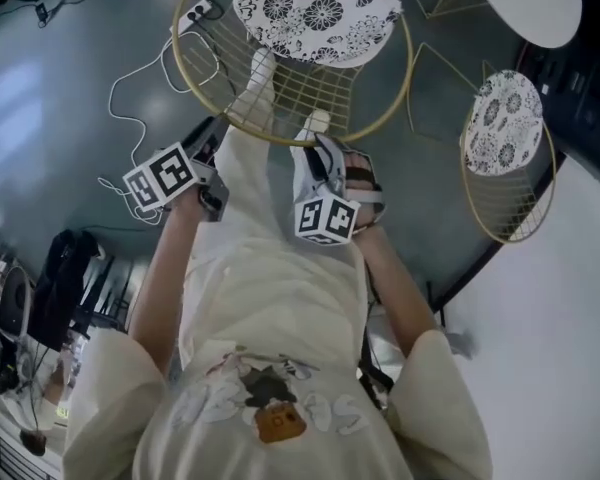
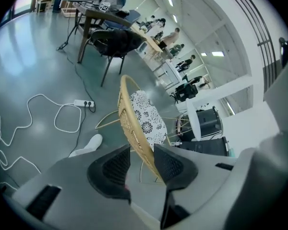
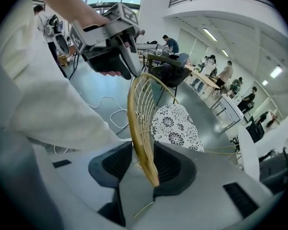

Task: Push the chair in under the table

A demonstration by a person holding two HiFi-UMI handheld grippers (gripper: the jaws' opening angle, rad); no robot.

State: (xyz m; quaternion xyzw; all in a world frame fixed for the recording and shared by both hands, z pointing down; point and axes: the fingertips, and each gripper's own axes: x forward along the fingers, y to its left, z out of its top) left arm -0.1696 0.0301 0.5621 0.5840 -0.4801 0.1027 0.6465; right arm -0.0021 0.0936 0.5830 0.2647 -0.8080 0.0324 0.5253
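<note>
The chair point(image 1: 280, 93) has a gold wire back and a floral cushion point(image 1: 315, 8); it stands just in front of me, with the round white table point(image 1: 528, 3) beyond it at the top right. My left gripper point(image 1: 215, 133) and right gripper point(image 1: 315, 133) both reach down onto the near rim of the chair back. In the left gripper view the gripper point(image 2: 142, 164) is open, with the gold rim point(image 2: 134, 128) running between its pads. The right gripper point(image 3: 143, 164) also straddles the rim point(image 3: 139, 128), with gaps beside the wire. The left gripper point(image 3: 110, 47) shows there above the rim.
A second matching chair point(image 1: 505, 148) stands right of the first, by the table. A white power strip point(image 1: 195, 13) and looping cable point(image 1: 140, 118) lie on the grey floor to the left. My white shoes point(image 1: 263, 68) are under the chair back. Desks and people are far off.
</note>
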